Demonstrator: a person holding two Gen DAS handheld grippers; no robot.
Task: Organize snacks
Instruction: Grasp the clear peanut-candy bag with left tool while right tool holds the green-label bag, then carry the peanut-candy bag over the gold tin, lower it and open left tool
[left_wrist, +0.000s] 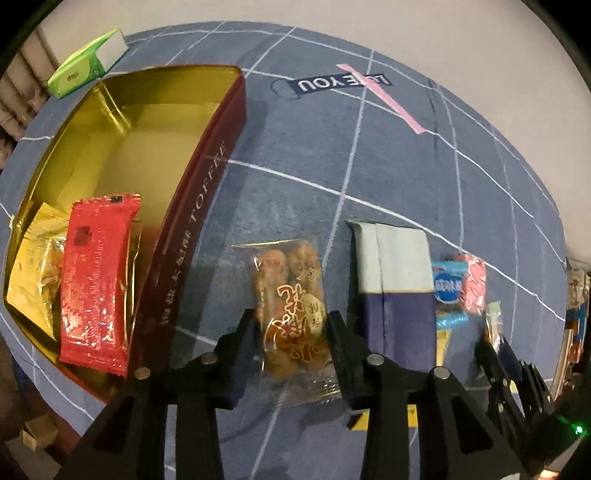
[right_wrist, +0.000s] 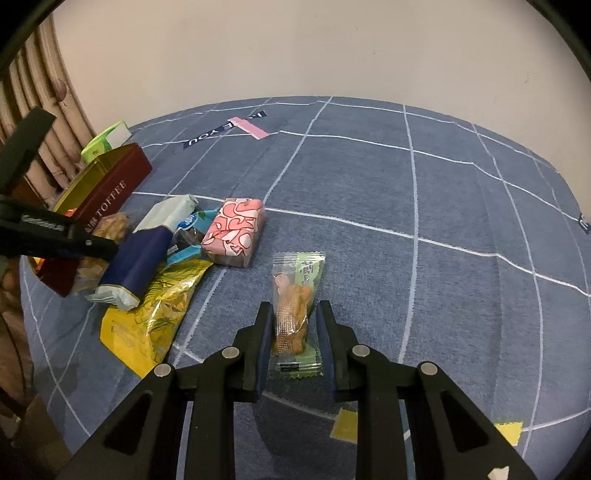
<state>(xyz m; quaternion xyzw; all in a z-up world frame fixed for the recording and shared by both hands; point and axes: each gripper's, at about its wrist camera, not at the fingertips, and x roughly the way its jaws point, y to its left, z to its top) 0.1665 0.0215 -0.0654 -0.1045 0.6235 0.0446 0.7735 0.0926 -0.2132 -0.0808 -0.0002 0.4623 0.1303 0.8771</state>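
My left gripper (left_wrist: 291, 321) points down at a clear packet of brown snacks with red print (left_wrist: 288, 280), which lies on the blue cloth beside the dark red toffee tin (left_wrist: 207, 206). Its pads press on the packet's two sides. In the open, gold-lined tin lie a red packet (left_wrist: 96, 280) and a gold one (left_wrist: 33, 273). My right gripper (right_wrist: 295, 306) is shut on a green-and-clear packet of orange snacks (right_wrist: 301, 273) that rests on the cloth. The left gripper (right_wrist: 103, 247) also shows at the left edge of the right wrist view, over the tin (right_wrist: 110, 195).
Between the two grippers lie a blue-and-white packet (right_wrist: 144, 258), a pink patterned box (right_wrist: 234, 230), a yellow pouch (right_wrist: 155, 314) and a light blue wrapper (right_wrist: 190, 221). A green box (left_wrist: 85, 62) sits behind the tin. The blue gridded cloth (right_wrist: 443, 203) runs to a pale wall.
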